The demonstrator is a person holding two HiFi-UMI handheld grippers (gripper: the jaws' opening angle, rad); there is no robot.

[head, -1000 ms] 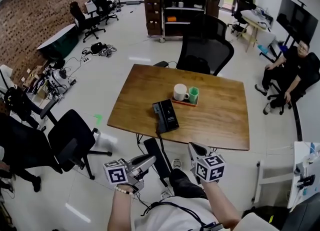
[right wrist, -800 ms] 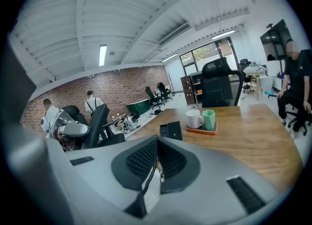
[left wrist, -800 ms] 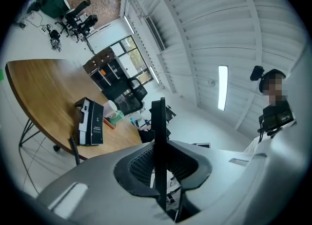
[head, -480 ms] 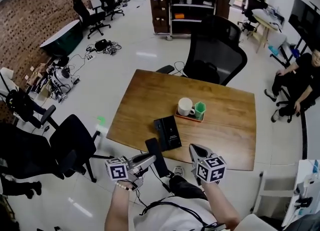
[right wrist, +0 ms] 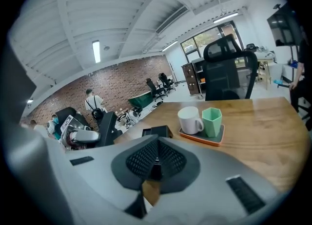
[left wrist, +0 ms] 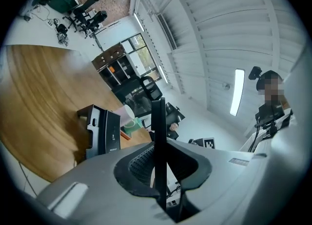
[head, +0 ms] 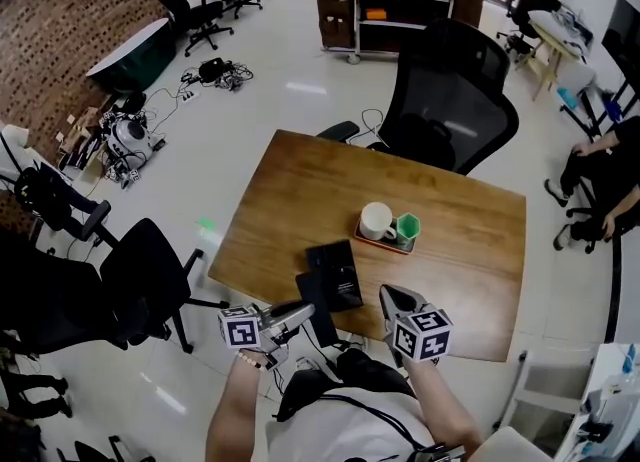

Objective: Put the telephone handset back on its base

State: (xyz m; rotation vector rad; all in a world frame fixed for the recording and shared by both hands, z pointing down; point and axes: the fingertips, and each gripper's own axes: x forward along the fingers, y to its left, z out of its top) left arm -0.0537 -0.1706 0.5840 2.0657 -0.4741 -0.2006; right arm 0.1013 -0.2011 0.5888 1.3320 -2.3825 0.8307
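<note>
The black telephone handset (head: 315, 307) is clamped edge-on in my left gripper (head: 297, 314), which is shut on it just at the near edge of the wooden table (head: 300, 190). In the left gripper view the handset (left wrist: 158, 131) stands upright between the jaws. The black phone base (head: 335, 270) lies on the table right beyond the handset, also seen as the base (left wrist: 100, 132) in the left gripper view and as the base (right wrist: 156, 131) in the right gripper view. My right gripper (head: 389, 296) hovers at the table's near edge, shut, with nothing in it.
A white mug (head: 376, 220) and a green cup (head: 407, 229) stand on a small orange tray (head: 389, 241) behind the base. A black office chair (head: 452, 105) is at the far side, another chair (head: 140, 275) to the left. A seated person (head: 610, 175) is at the right.
The view has closed in on the table. Both grippers now sit at its near edge, and the held handset has come up beside the base.
</note>
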